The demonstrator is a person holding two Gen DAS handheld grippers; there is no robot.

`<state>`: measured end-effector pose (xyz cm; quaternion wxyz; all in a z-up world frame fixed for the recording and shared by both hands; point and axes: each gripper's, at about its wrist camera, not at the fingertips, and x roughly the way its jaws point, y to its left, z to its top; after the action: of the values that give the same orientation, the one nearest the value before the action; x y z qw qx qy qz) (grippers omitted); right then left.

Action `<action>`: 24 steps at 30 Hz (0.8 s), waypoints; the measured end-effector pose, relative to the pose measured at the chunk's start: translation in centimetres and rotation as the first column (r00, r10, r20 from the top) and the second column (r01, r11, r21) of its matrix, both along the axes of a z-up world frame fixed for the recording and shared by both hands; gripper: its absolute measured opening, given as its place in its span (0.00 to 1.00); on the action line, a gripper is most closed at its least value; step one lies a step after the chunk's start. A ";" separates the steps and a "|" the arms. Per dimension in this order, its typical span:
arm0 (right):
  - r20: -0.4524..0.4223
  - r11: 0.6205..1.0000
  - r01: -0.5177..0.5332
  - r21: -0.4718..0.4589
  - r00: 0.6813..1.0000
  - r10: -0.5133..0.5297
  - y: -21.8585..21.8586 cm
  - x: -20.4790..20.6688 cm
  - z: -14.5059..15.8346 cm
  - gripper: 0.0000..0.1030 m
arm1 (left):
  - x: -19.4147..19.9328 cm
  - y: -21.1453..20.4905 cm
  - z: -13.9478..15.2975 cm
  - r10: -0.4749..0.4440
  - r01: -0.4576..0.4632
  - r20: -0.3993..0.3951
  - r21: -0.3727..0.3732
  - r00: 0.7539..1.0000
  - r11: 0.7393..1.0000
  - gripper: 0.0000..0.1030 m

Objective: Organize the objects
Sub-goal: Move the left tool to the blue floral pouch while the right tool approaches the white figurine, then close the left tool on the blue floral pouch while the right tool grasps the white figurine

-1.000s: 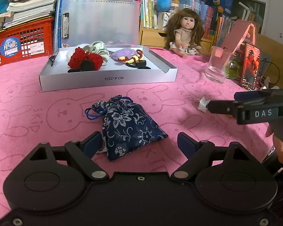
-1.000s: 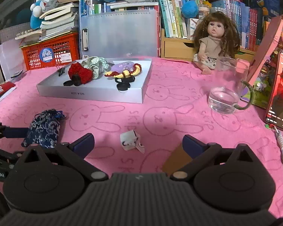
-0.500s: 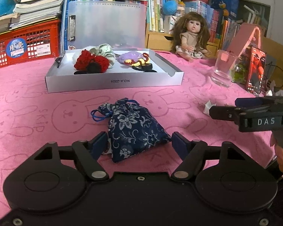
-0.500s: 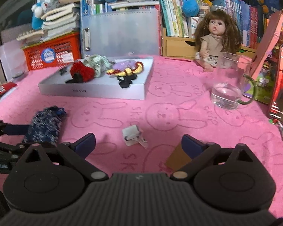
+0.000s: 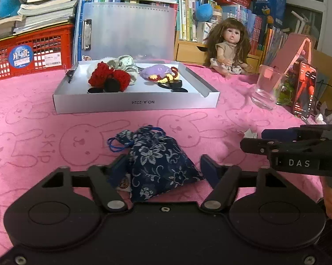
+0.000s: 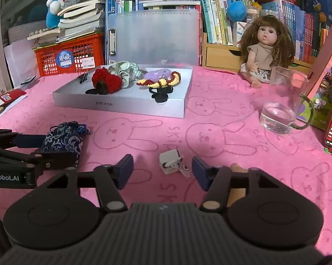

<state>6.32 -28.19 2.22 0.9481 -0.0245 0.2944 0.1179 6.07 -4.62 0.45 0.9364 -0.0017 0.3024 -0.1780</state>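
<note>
A small dark blue cloth pouch with white flowers and a blue drawstring (image 5: pixel 157 161) on the pink bunny-print surface (image 5: pixel 44 132). Soft and lumpy, fat at the bottom, pinched shut at the top, with the string loop poking out to the left. A bit of something pale peeking from under its near corner; too small to tell what.

Left tool (image 5: pixel 163 167) low over the surface, blue fingers (image 5: pixel 119 165) spread apart, one on each side of the pouch. Left finger very close to the cloth, maybe touching; right finger a little way off. Not squeezing the pouch.

Right tool (image 6: pixel 162 170) also spread apart, holding nothing. Between its fingers, a small white paper-like folded thing with black marks (image 6: pixel 171 164), lying on the surface, not touched by either finger. Left tool (image 6: pixel 22 152) seen from the side at the left of the right wrist view, with the pouch (image 6: pixel 64 139) sitting at its tip.

Farther back, a flat silver cardboard box tray (image 5: pixel 135 105) with a red and black knitted thing (image 5: pixel 109 79), a pale green cloth scrunchie (image 5: pixel 124 63) and a purple and yellow knitted thing (image 5: pixel 161 75) inside. To the right, a brown-haired baby doll in a tan dress (image 5: pixel 229 46) sitting up, a clear glass mug (image 6: pixel 282 101), and a phone with a lit red screen (image 5: pixel 303 90) leaning upright. Behind, a red plastic crate (image 5: pixel 31 55) and rows of books.
</note>
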 end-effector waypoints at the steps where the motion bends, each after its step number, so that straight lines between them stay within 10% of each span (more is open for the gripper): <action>1: -0.001 1.000 0.001 -0.002 1.000 -0.001 0.0 0.0 -0.1 0.57 | 0.0 0.0 0.0 0.006 -0.006 0.002 0.008 1.000 1.000 0.49; 10: 0.000 0.999 0.032 0.010 0.999 -0.032 -0.1 0.3 -0.1 0.31 | 0.3 0.8 0.4 0.024 -0.025 -0.016 -0.032 1.000 0.999 0.39; 17: 0.008 0.997 0.075 0.019 0.997 -0.075 -0.6 0.8 0.0 0.51 | 0.1 0.8 0.7 0.028 -0.029 -0.003 -0.030 1.000 0.999 0.38; 24: -0.021 0.998 0.059 -0.001 0.998 -0.059 -0.2 1.6 -0.6 0.50 | 0.2 0.9 1.0 0.037 -0.037 0.001 -0.029 0.999 0.999 0.38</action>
<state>7.89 -28.40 1.65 0.9481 -0.0147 0.3047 0.0900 6.31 -3.75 1.44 0.9397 -0.0206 0.2990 -0.1648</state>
